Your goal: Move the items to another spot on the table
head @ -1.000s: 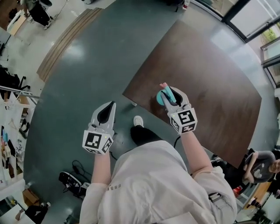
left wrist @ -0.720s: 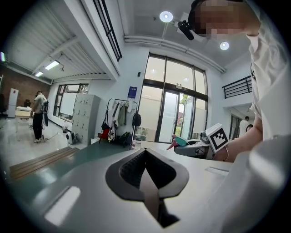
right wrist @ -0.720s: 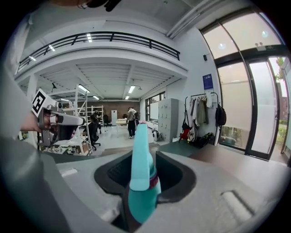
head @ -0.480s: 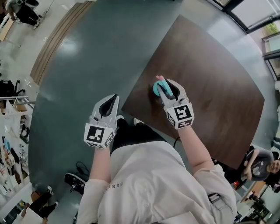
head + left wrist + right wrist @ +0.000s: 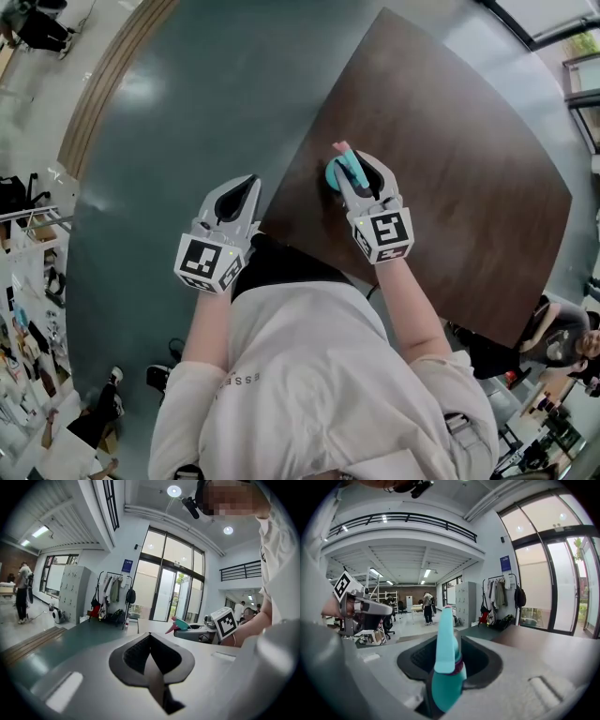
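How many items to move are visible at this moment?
1. A teal item with a pink tip, held in the right gripper over the near edge of the brown table. Others may lie outside the frame.

1. The teal item's (image 5: pixel 446 663) lower end is being hidden between the right tool's (image 5: pixel 349 169) jaws.
2. In the head view, most of it is being covered by that tool; its kind is not being made out.
3. The counter's (image 5: pixel 450 141) near edge is being partly covered by the person's right arm (image 5: pixel 412 309).
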### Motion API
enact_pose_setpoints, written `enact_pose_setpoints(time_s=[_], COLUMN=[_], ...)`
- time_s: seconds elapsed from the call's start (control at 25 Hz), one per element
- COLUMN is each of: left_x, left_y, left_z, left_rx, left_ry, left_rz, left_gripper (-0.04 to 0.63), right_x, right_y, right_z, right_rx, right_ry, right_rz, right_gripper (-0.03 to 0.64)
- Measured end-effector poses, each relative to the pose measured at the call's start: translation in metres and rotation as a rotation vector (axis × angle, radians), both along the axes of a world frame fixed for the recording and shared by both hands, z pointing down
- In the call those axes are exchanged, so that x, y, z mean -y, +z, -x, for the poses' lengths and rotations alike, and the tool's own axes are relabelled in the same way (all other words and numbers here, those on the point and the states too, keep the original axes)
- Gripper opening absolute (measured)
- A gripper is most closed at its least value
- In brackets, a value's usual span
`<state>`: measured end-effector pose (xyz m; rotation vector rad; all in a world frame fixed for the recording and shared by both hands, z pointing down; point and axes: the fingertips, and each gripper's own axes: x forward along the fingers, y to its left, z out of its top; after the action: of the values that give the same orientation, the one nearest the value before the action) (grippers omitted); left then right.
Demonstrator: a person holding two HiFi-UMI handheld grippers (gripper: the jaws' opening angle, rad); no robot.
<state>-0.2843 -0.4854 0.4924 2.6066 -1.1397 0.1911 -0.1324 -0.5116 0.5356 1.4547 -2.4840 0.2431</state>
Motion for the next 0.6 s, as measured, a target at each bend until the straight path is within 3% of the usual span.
enact_pose_setpoints(time_s=[0.12, 0.2, 0.28, 0.52, 0.6], left_x=[-0.003, -0.007, -0.013, -0.034, -0.045], left_y=[-0.003, -0.007, -0.012, -0.024, -0.025], left_z=[0.004, 0.006, 0.007, 0.01, 0.013], left_rx=[-0.001, -0.004, -0.006, -0.027, -0.034], left_ry=[0.009, 0.001, -0.017, -0.08, -0.093], left_rz=[0.005, 0.007, 0.009, -0.01, -0.012], left_gripper=[0.017, 0.017, 0.017, 0.017, 0.017], right_x=[-0.004, -0.008, -0.013, -0.034, -0.044], right_y=[0.006, 0.008, -0.001, -0.036, -0.039], right_z=[0.003, 0.001, -0.004, -0.017, -0.021], right_rx=[-0.004, -0.005, -0.017, 0.028, 0.015], right_ry=[0.007, 0.023, 0.045, 0.051, 0.061], right_rz=[0.045, 0.067, 0.051, -0.032, -0.044], right_gripper=[0.142, 0.262, 0.318, 0.321, 0.272])
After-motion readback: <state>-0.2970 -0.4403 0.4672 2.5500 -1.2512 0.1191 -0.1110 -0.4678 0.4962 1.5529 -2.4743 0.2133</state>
